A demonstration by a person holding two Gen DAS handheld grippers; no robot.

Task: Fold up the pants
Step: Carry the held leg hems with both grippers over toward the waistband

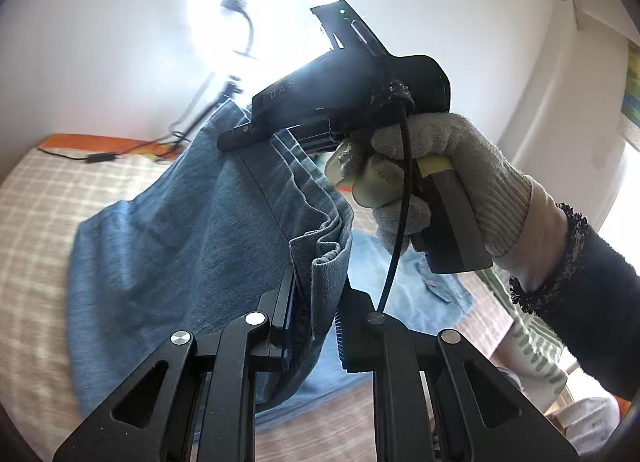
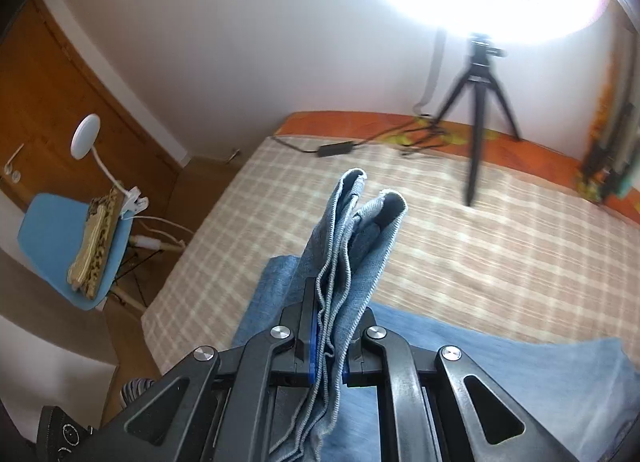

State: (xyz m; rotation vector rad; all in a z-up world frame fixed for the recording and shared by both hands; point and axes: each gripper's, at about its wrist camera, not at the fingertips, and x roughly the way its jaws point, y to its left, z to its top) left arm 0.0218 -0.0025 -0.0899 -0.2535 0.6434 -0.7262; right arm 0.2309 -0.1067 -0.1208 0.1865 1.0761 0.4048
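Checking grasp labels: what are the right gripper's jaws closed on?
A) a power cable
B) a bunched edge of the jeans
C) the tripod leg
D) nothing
B: in the right wrist view the right gripper pinches stacked denim folds of the jeans, which stick up past it; the tripod stands far off on the bed.

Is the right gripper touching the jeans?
Touching. The right wrist view shows the right gripper shut on a bunched fold of the jeans, with denim pressed between its fingers.
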